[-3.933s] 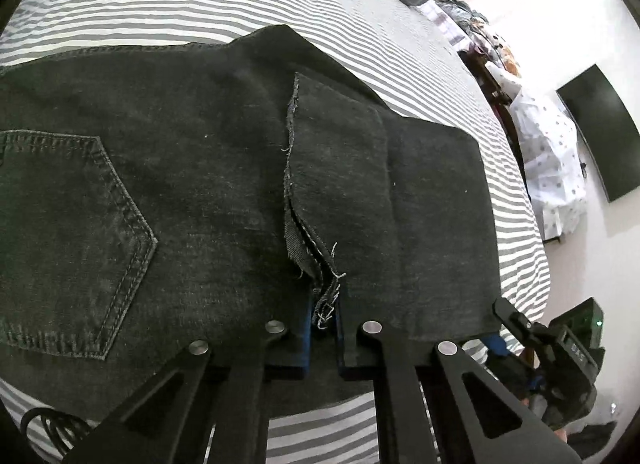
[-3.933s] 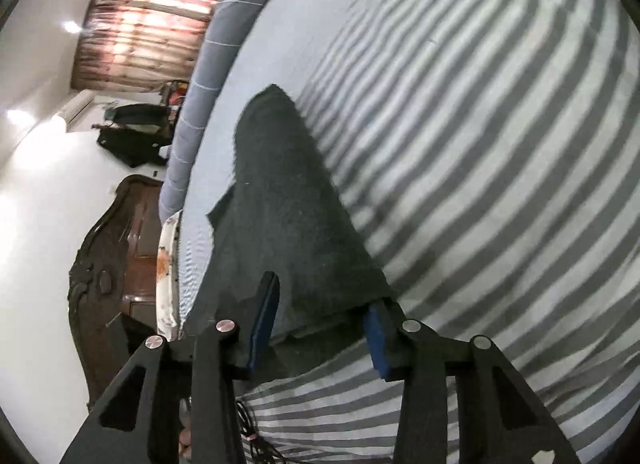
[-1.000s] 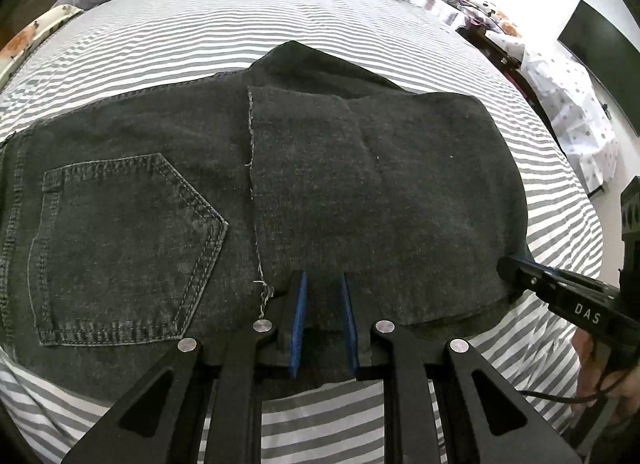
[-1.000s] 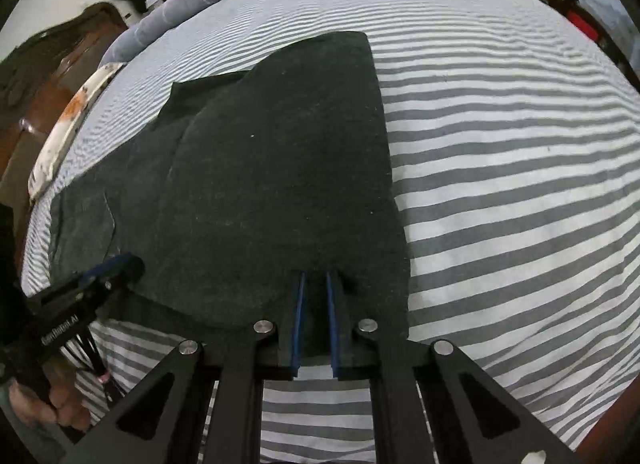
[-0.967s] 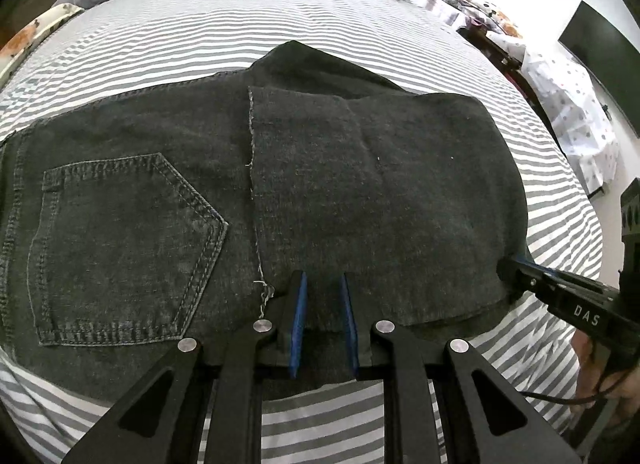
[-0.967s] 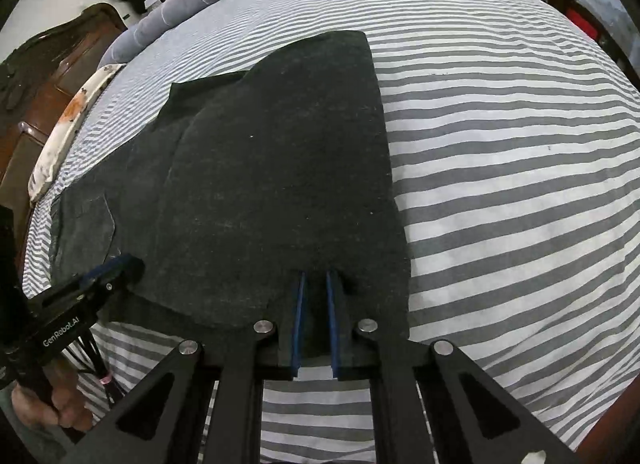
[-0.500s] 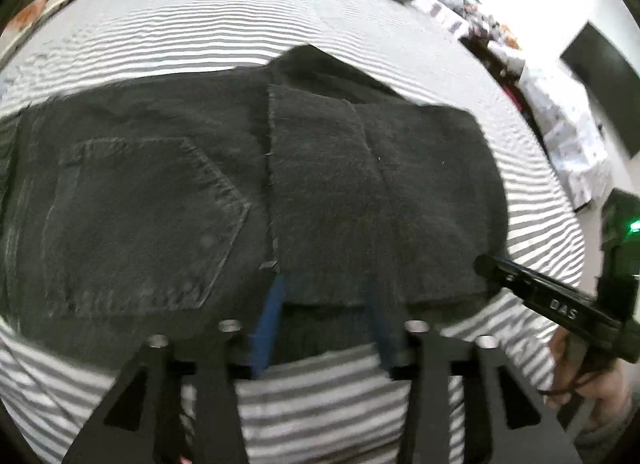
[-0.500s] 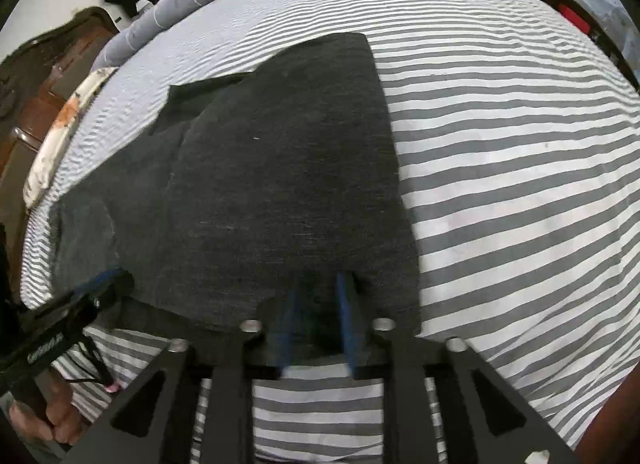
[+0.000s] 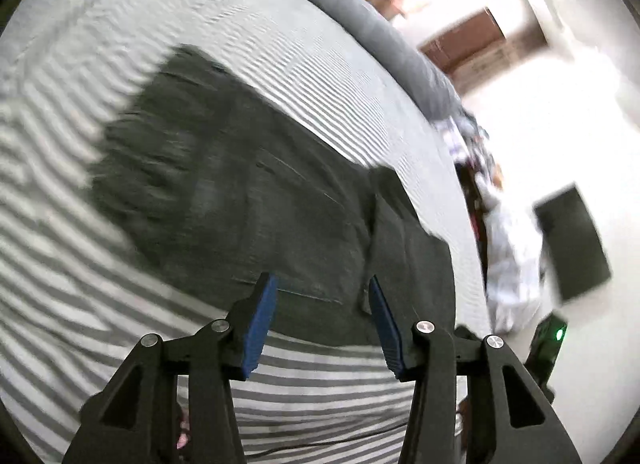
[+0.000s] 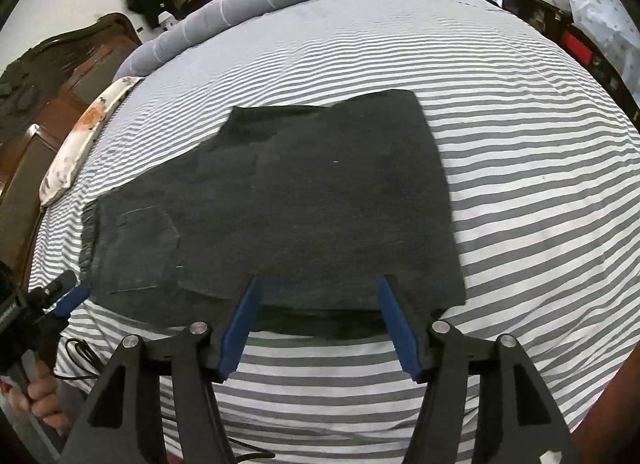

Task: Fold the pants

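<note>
Because the pants are thick dark denim lying folded flat on the striped bed, they should handle as heavy and floppy yet grippy — best pinched at a doubled edge near the waistband or the fold. The left gripper and right gripper both stand spread with nothing between their blue pads, the right's jaws having just been opening. A stitched back pocket breaks the coarse, matte weave — the sheet beneath looks soft and smooth.
</note>
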{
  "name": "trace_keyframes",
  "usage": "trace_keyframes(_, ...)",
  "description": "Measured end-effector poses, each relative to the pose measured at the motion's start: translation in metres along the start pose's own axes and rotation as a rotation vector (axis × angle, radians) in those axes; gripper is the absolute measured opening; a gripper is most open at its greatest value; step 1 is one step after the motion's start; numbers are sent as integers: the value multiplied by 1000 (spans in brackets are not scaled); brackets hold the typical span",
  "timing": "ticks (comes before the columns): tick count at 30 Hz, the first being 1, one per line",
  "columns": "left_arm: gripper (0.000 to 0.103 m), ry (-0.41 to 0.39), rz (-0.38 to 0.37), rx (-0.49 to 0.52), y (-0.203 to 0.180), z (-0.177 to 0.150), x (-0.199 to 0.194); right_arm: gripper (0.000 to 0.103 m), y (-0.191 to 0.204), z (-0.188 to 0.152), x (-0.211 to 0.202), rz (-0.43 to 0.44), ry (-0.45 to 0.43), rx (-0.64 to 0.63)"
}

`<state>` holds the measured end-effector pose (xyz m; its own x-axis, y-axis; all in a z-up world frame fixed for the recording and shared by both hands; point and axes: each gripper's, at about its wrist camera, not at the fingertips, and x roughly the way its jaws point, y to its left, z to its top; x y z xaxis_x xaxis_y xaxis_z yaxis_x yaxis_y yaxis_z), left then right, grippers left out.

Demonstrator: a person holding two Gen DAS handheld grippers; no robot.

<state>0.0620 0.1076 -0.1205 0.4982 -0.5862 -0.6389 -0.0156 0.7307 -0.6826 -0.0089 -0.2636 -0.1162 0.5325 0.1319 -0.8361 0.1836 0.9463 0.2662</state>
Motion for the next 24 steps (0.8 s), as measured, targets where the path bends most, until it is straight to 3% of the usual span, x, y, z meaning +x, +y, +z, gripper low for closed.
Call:
trace_keyframes(8, 49, 4, 31, -211, 61, 5, 5, 61, 31, 0, 3, 40, 2, 1)
trace_keyframes(17, 49, 27, 42, -237, 76, 31, 36, 61, 47, -4, 14, 30, 29, -28)
trace_keyframes(21, 49, -39, 22, -252, 82, 44, 33, 61, 47, -6, 21, 27, 46, -17)
trace_keyframes(24, 49, -59, 64, -233, 82, 50, 38, 61, 48, -7, 25, 31, 58, -13)
